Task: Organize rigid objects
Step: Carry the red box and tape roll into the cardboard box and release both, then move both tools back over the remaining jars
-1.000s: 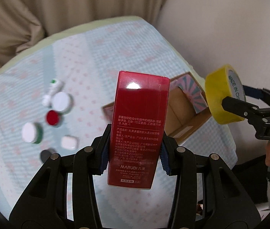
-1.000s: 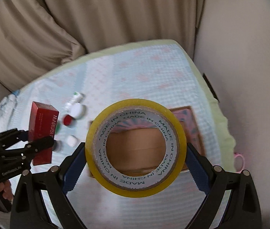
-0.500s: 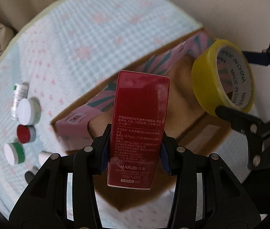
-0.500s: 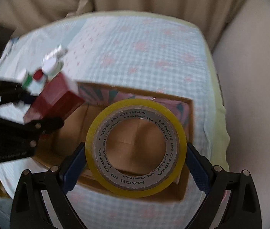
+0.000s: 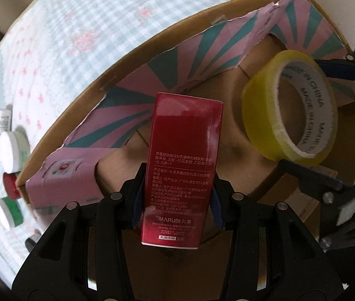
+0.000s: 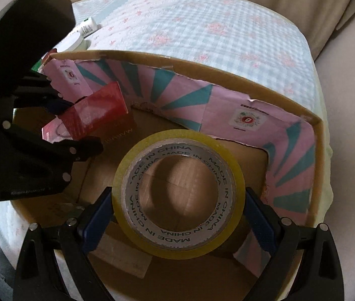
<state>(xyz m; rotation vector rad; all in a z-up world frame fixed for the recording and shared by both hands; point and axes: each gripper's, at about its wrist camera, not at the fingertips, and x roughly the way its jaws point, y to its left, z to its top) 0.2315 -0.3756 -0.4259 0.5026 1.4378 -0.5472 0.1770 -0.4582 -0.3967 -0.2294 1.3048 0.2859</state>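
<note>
red-capped jar [image 5: 10,185] half hidden behind box wall [image 5: 59,175], dark object [image 5: 33,238] unidentifiable at gripper's edge

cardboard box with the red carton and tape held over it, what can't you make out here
- Floor of the cardboard box: in both views largely covered by the red carton in the left gripper and the tape roll in the right gripper.
- Small jars left of the box: left wrist view, labels blurred, partly hidden by the box wall.
- Carton's small print: too fine to read.
</note>
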